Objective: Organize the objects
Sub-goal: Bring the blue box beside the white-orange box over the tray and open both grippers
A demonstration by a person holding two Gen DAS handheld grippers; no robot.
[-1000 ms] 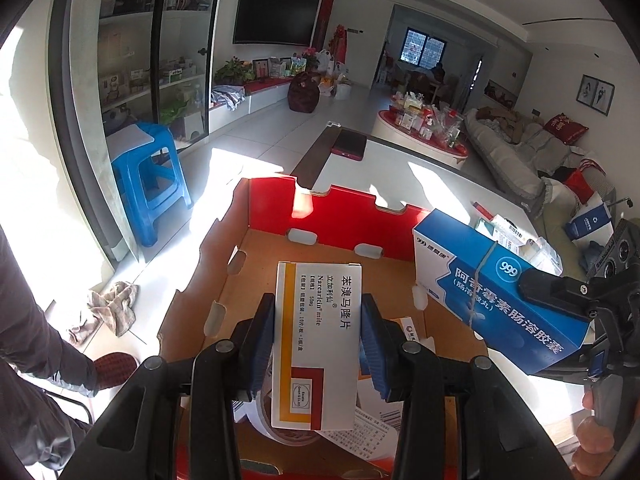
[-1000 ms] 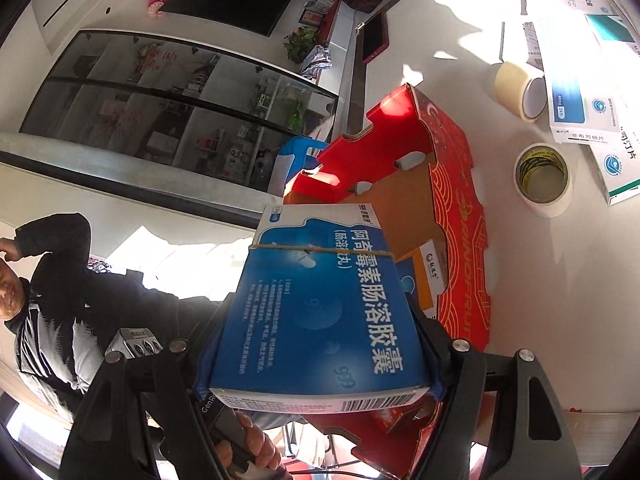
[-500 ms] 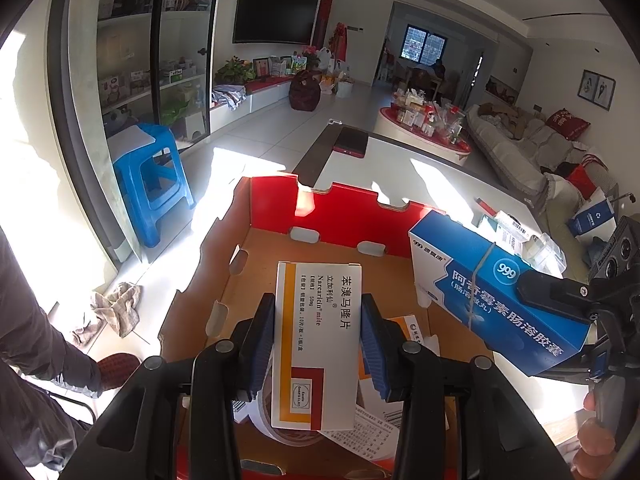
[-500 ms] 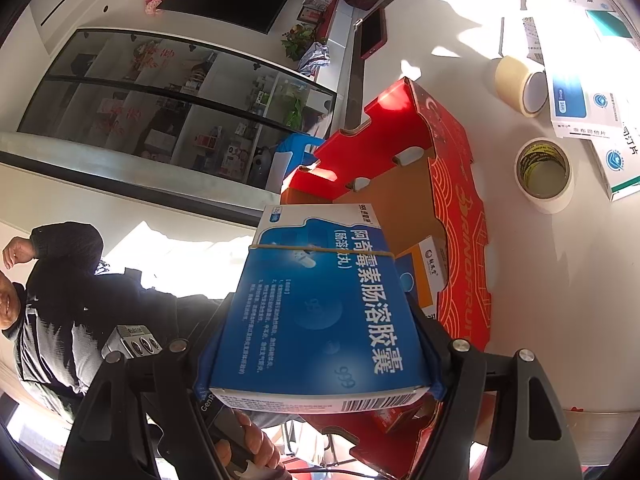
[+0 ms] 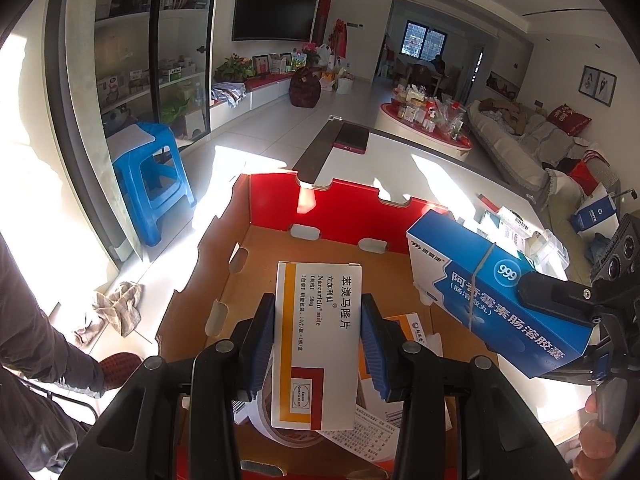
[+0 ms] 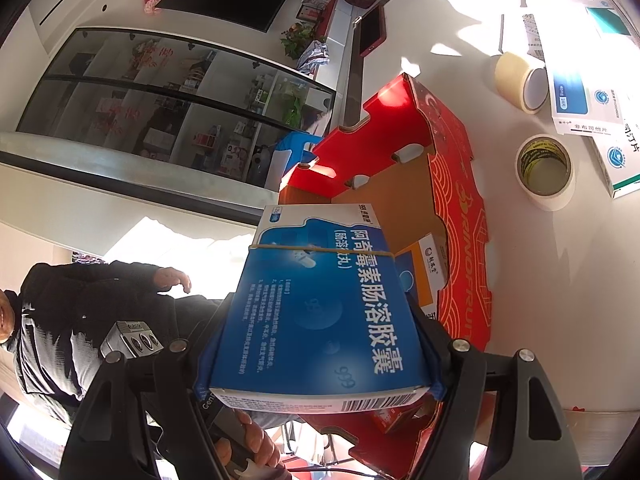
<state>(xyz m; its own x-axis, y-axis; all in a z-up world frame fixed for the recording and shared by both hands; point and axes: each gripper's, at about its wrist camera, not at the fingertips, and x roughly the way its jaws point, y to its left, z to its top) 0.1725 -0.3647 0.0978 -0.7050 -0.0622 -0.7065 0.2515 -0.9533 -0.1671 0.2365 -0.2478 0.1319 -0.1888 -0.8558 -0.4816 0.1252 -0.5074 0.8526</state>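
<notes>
Boxes: white box clamped in your left gripper; blue box clamped in your right gripper.
Position: both over the red carton, ready to drop in.
Table: tape rolls left out.

Beyond the fingertips lay a bright living room with a pale tiled floor crossed by hard patches of sunlight. A dark television hung on the far wall above a low bench crowded with plants and frames. Left of the fingers stood a glass-fronted shelf cabinet and a blue plastic stool. To the right sat a grey sofa and a round red table, with a window farther back.
</notes>
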